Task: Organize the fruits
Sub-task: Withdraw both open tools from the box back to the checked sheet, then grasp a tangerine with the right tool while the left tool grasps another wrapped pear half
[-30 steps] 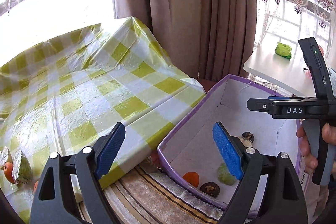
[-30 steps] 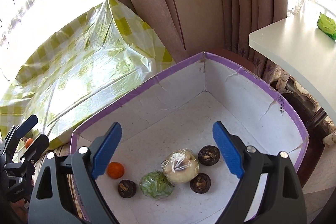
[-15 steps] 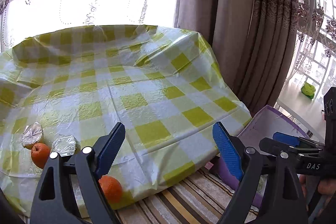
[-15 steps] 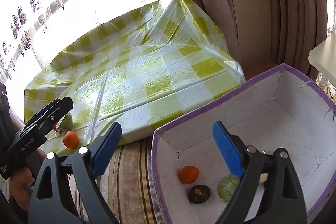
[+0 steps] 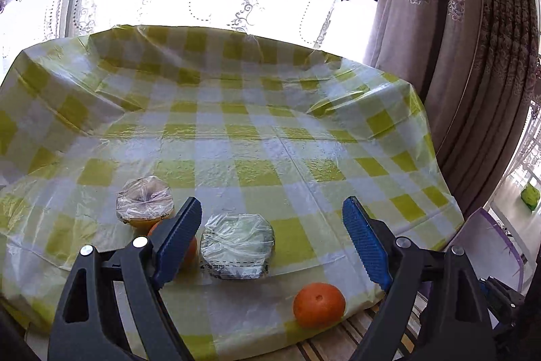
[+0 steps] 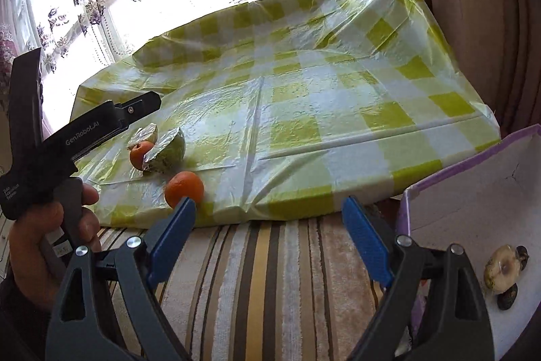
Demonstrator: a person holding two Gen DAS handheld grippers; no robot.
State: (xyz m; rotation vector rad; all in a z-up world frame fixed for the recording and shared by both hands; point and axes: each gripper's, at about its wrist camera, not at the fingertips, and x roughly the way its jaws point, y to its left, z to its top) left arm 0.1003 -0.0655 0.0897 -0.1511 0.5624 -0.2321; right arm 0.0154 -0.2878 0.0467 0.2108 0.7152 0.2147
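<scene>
left gripper (image 5: 270, 242) open and empty, jaws wide apart, low over the near edge of the checked cloth (image 5: 257, 137). right gripper (image 6: 267, 246) likewise open, holding nothing, above the striped rug (image 6: 257, 286) between cloth and box (image 6: 473, 192). nearest on the cloth, a loose orange (image 5: 319, 299) right at the front edge, apart from the rest; just beyond, a wrapped green fruit (image 5: 236, 246) lying between the left jaws' line of sight; beside it a second orange (image 5: 189, 251) half hidden behind the left pad, touching or nearly touching a wrapped yellow fruit (image 5: 144, 203) further back. off to the right, the box with a pale wrapped fruit (image 6: 502, 266) and dark round ones already inside. probably best to take the loose orange first: free on all sides, close to the box. centre the jaws on its widest part, come down from above, close gently so as not to roll it off the edge. slippery wrap on the others calls for a squarer, firmer hold. far back, curtains (image 5: 473, 56) and bright window.
</scene>
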